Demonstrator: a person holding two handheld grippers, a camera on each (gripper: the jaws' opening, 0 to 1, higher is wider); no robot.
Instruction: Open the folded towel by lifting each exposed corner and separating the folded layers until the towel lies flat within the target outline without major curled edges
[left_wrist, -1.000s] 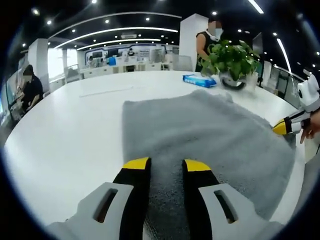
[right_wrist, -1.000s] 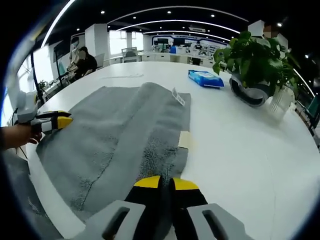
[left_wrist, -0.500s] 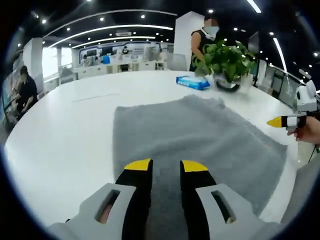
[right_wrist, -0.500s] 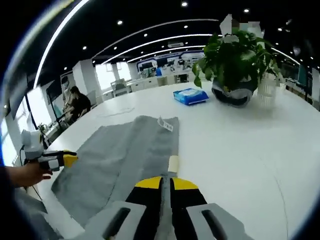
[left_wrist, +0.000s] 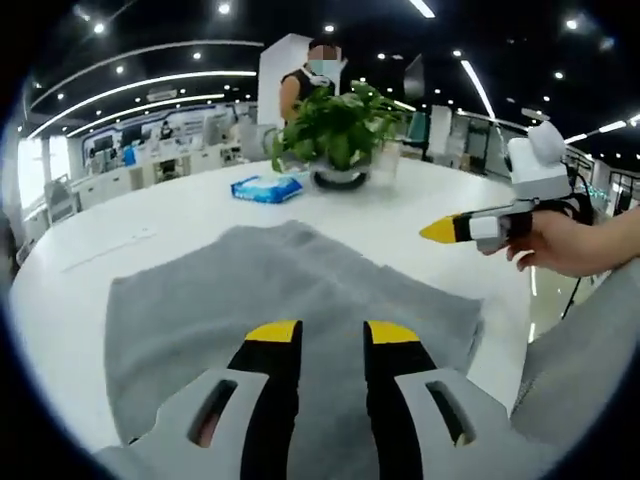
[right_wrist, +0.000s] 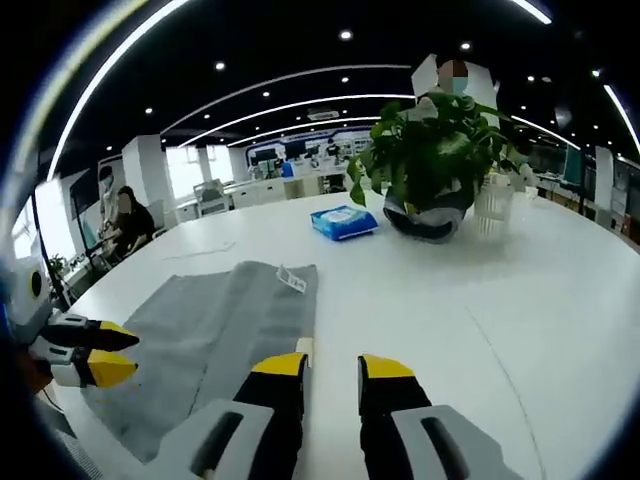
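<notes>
White, round-edged surface (right_wrist: 520, 330) in an open-plan office carries all items.

Left gripper view: left hand-held gripper (left_wrist: 332, 332) at 6 o'clock, yellow-tipped jaws spread, nothing between them, positioned over the near part of the grey towel (left_wrist: 250, 290). Towel lies on the surface, one layer folded across it, long axis running from 8 o'clock toward 3 o'clock. Right hand-held gripper (left_wrist: 440, 231) at 3 o'clock, held by a hand (left_wrist: 565, 240) above the surface, clear of the towel.

Right gripper view: right hand-held gripper's jaws spread and empty at 6 o'clock, over bare surface just right of the towel's edge. Towel extends from 8 o'clock toward centre, white label (right_wrist: 291, 279) at its far corner.

Beyond: blue wipes packet (right_wrist: 343, 222), then potted plant (right_wrist: 436, 165). A person (right_wrist: 122, 222) sits at 9 o'clock.
</notes>
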